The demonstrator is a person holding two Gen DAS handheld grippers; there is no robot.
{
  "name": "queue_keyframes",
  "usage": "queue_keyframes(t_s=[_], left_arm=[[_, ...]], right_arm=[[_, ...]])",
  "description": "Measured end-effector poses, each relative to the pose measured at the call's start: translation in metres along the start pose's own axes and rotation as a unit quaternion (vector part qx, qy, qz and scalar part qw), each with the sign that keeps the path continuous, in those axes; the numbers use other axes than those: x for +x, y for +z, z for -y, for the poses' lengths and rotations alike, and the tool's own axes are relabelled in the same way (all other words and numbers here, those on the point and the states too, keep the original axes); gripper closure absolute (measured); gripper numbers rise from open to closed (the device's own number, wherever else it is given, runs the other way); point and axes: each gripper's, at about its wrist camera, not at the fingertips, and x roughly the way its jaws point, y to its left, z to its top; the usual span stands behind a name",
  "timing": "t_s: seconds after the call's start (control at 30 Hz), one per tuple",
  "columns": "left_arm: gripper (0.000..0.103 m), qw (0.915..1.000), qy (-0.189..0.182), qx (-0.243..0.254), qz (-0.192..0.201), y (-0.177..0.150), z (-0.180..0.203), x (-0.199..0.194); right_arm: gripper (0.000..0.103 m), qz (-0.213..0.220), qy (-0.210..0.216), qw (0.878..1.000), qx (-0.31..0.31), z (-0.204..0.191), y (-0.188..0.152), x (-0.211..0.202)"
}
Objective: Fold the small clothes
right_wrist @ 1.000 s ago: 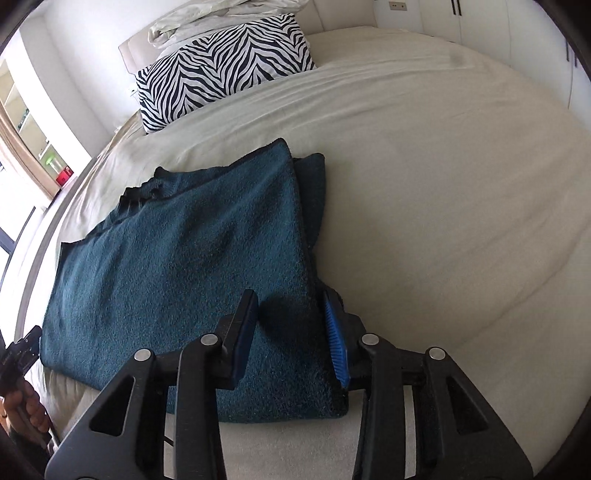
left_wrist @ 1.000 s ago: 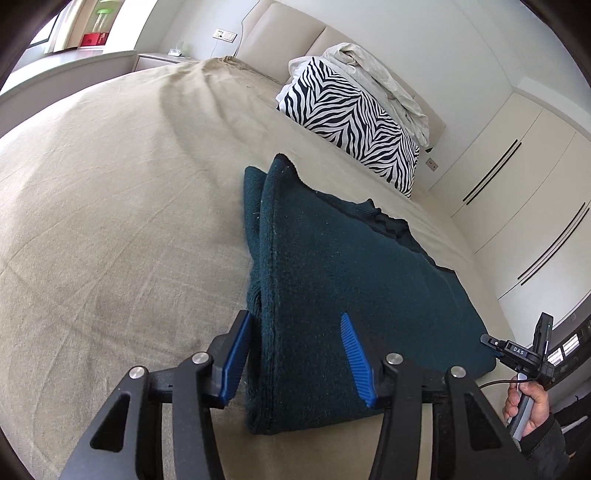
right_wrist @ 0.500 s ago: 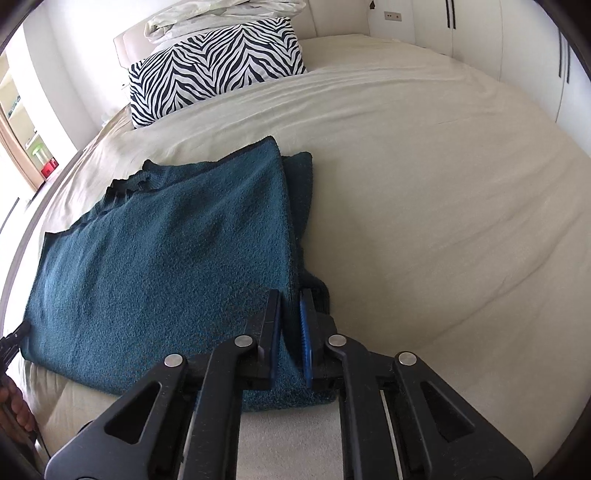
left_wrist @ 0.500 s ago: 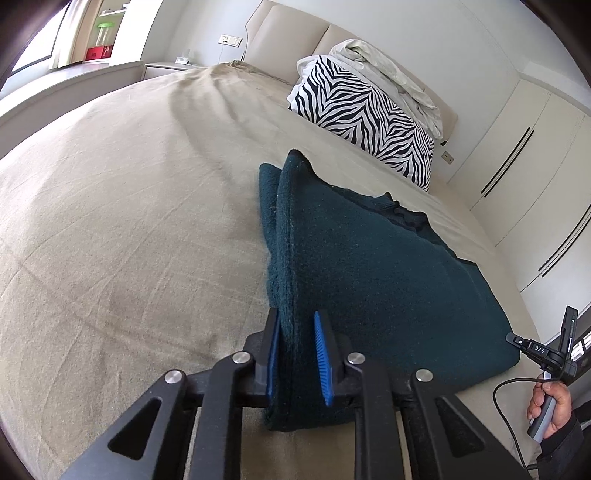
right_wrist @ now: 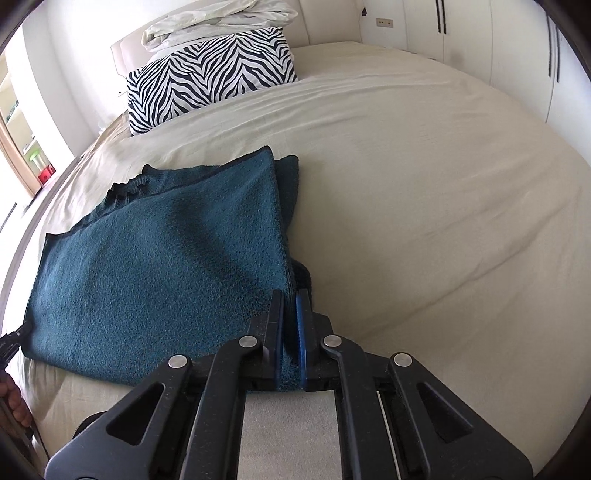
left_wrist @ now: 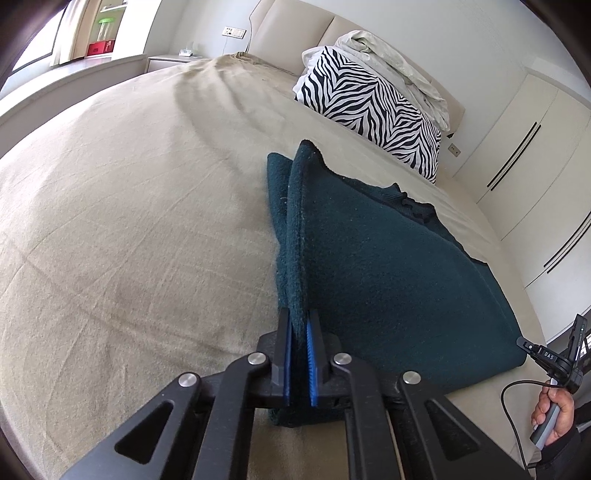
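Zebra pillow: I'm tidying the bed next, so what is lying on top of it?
A crumpled pale bedding bundle lies on the zebra pillow, against the headboard. Whether anything is tucked beneath the bundle cannot be seen.

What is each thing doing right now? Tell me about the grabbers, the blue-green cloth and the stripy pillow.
Left gripper: jaws shut on the teal garment's near corner.
Right gripper: jaws shut on the garment's other near corner.
Teal garment: folded over, lying on the bed, both near corners pinched.
Zebra pillow: leaning at the headboard, crumpled bedding on top.
Bed sheet: spread out, lightly creased.
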Motion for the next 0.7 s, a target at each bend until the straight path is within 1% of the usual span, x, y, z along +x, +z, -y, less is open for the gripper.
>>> queue_keyframes(t_s=[0.23, 0.4, 0.47, 0.6, 0.7], left_arm=[[0.095, 0.9999, -0.001, -0.006, -0.015, 0.001, -0.003, 0.004], [0.095, 0.9997, 0.005, 0.002, -0.023, 0.001, -0.001, 0.006], [0.095, 0.9996, 0.007, 0.003, -0.025, 0.001, 0.000, 0.006], [0.095, 0.9996, 0.010, 0.005, -0.027, 0.000, 0.000, 0.006], [0.095, 0.9995, 0.013, 0.008, -0.027, -0.003, 0.000, 0.004]], right_arm=[[0.098, -0.005, -0.003, 1.000, 0.003, 0.006, -0.012, -0.003], [0.098, -0.021, 0.005, 0.999, 0.023, 0.017, -0.014, 0.015], [0.098, -0.022, 0.006, 0.999, 0.029, 0.019, -0.015, 0.021], [0.098, -0.016, -0.004, 1.000, 0.012, 0.013, -0.018, 0.020], [0.098, -0.017, 0.000, 1.000, 0.013, 0.015, -0.018, 0.021]])
